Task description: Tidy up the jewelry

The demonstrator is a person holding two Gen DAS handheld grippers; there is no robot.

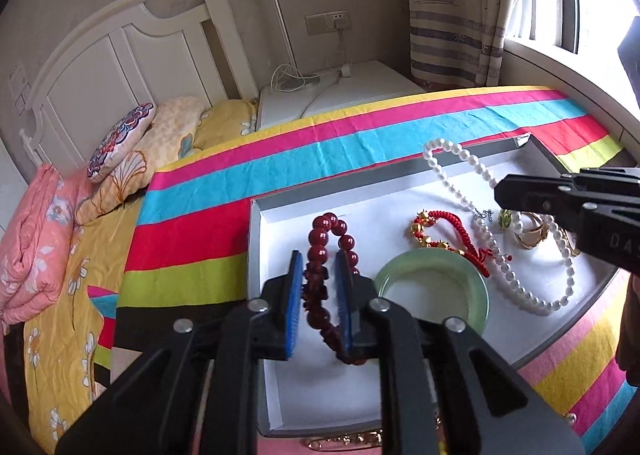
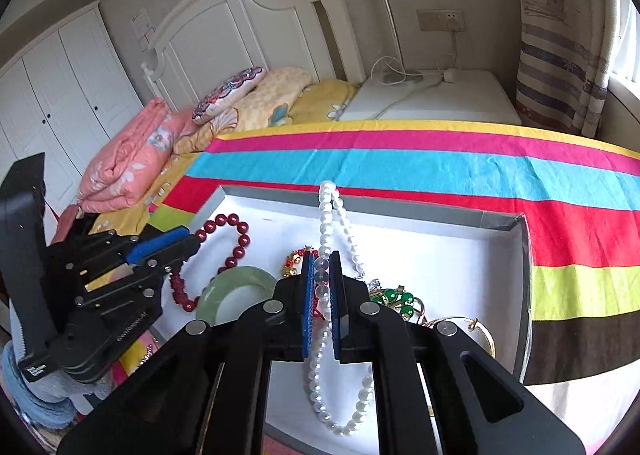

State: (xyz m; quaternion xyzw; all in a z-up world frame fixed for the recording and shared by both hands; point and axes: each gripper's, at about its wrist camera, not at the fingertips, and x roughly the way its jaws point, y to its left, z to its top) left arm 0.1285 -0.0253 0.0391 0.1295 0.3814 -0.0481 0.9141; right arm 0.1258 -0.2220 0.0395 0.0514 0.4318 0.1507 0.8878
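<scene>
The left tongs (image 1: 320, 295) are clamped on the dark red round-bead bracelet (image 1: 328, 255), and the right tongs (image 2: 322, 303) pinch the long white pearl necklace (image 2: 332, 335). Both pieces lie in the shallow white cardboard box (image 1: 272, 375) on the striped bedspread (image 1: 360, 135).

Both strands look floppy and probably slippery (beads roll under flat pads), so gripping across one strand near the middle seems safest. The pale green jade bangle (image 1: 432, 287) is rigid and likely brittle.

Only the left view shows the red braided cord bracelet with gold charms (image 1: 452, 231) clearly. The right view alone shows green beads (image 2: 394, 299) and the pearl loop hanging close under the tongs.
</scene>
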